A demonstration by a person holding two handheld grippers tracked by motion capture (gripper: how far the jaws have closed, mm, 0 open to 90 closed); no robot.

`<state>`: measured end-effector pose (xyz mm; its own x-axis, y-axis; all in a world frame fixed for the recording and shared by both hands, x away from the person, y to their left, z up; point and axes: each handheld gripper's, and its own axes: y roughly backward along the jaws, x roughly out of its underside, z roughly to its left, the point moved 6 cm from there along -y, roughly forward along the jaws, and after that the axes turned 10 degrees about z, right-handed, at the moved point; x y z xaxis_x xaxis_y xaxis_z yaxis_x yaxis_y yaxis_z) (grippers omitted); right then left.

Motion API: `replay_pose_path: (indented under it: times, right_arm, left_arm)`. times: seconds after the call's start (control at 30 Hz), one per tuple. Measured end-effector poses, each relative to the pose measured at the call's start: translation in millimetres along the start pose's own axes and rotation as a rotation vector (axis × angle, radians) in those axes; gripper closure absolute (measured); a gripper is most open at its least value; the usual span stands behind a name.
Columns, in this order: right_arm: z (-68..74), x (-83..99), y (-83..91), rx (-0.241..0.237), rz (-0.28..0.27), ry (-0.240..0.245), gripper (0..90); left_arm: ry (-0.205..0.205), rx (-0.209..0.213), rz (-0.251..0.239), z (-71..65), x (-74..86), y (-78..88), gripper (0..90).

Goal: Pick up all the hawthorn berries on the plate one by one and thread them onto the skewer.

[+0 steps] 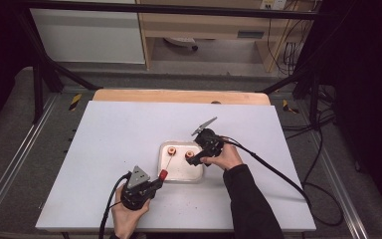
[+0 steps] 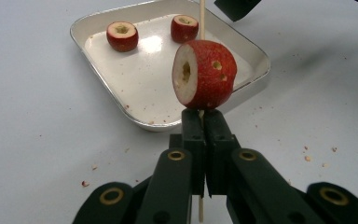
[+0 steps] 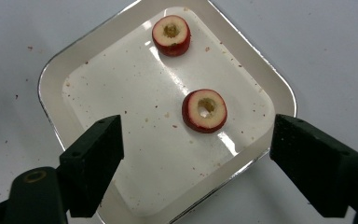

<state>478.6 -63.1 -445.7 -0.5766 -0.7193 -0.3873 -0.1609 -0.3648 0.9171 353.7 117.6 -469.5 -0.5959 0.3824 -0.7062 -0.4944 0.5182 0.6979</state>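
Threading is partly done: one red fruit piece (image 2: 205, 74) already sits on the wooden skewer (image 2: 202, 18), which the left gripper (image 2: 204, 128) pinches tightly. Two more pieces (image 3: 204, 110) (image 3: 171, 35) wait in the white tray (image 3: 270, 79); the right gripper (image 3: 196, 154) hovers above, jaws spread

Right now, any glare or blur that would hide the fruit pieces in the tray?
High view: dim surroundings, small soft detail; tray readable. Left gripper view: sharp skewered fruit piece, mild glare on the tray floor, far pieces slightly soft. Right gripper view: bright streaks of glare across the tray beside the nearer fruit ring; both rings remain clear; jaws slightly soft.
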Motion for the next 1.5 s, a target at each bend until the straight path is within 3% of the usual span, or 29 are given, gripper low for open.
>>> replay_pose_path:
  times: [0.27,0.43,0.57,1.1,1.3,1.5]
  right_arm:
    - [-3.7,-9.2,-15.4,-0.001,0.085,0.036,26.4]
    - [-7.3,-13.5,-24.3,0.020,0.120,0.060,33.9]
    - [-7.4,-16.8,-29.9,0.010,0.142,0.083,39.0]
    - [-9.9,-18.2,-37.8,-0.002,0.175,0.107,59.4]
    - [-9.1,-19.2,-34.3,0.005,0.165,0.083,60.7]
    - [-2.4,-18.7,-18.3,-0.002,0.128,0.040,60.8]
  left_arm:
    - [-0.005,-0.003,0.006,2.0,1.1,-0.9,88.4]
    - [-0.015,-0.004,0.013,1.5,1.4,-2.2,88.4]
    - [-0.015,-0.001,0.015,1.3,1.7,-2.5,88.4]
    - [-0.024,-0.006,0.029,2.5,3.2,-3.8,88.4]
    - [-0.026,-0.007,0.026,3.3,2.8,-3.1,88.4]
    - [-0.020,-0.006,0.019,2.8,1.9,-2.7,88.4]
